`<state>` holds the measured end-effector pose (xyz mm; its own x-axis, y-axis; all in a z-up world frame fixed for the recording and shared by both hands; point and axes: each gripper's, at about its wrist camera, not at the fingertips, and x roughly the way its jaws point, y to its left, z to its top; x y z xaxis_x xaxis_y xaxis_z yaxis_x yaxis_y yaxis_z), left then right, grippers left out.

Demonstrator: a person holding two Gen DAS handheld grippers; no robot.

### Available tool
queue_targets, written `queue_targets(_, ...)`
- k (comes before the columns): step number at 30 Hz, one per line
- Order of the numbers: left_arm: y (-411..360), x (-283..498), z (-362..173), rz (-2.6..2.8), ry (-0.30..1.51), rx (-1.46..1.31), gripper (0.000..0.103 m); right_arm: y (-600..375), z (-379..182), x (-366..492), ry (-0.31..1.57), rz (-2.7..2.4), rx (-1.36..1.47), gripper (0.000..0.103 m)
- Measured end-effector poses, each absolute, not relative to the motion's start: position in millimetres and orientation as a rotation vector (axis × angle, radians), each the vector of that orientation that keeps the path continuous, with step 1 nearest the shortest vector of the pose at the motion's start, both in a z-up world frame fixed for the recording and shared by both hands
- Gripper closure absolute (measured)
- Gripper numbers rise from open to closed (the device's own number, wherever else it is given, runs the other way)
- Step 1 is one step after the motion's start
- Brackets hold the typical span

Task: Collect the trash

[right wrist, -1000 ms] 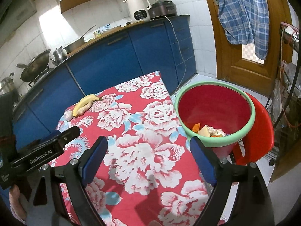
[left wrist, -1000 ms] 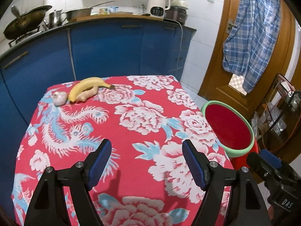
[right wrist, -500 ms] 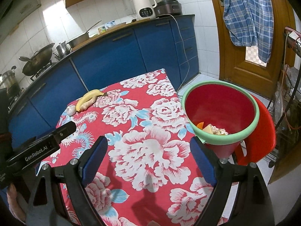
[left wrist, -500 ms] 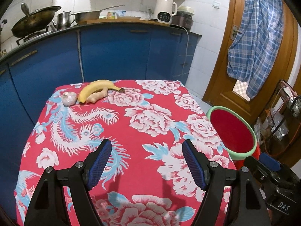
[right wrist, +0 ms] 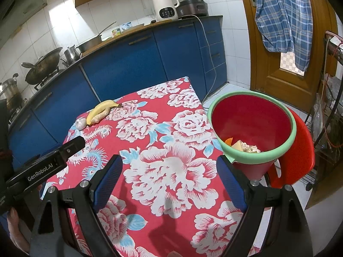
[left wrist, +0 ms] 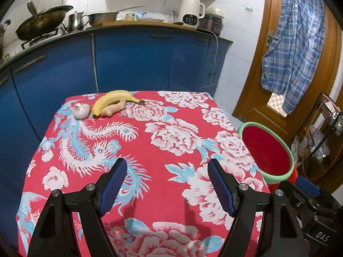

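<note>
**Kitchen counter, both claws empty; trash in bin**

- Left claw (left wrist: pixel 166 184): jaws wide apart, nothing between the blue pads; poised above the near part of the floral cloth (left wrist: pixel 163 162).
- Right claw (right wrist: pixel 169 180): jaws wide apart, holding nothing; poised over the cloth near the bin.
- Bin (right wrist: pixel 293 132): red, green rim, standing on a red chair (right wrist: pixel 300 160) just beside the counter's right edge. Trash (right wrist: pixel 244 146) lies at its bottom: orange, pale yellow and whitish scraps.
- Far left corner of the counter: banana (left wrist: pixel 111 101), ginger root (left wrist: pixel 113 109) touching it, garlic bulb (left wrist: pixel 81 110) just beside.
- Background: blue cabinets (left wrist: pixel 133 62), white kettle (left wrist: pixel 189 10), wok (left wrist: pixel 42 23), plaid shirt (left wrist: pixel 293 45) on the door.
</note>
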<state>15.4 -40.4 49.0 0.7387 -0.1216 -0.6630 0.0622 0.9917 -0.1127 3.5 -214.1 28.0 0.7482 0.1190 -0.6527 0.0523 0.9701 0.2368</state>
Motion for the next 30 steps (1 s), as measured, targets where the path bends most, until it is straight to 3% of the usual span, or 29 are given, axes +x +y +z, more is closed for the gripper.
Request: queue_targets(30,-35.0,17.6,46.9,-0.089,0.732,-0.096,0.025,-213.3,27.9,4.2,0.729,0.037,0.246,0.014)
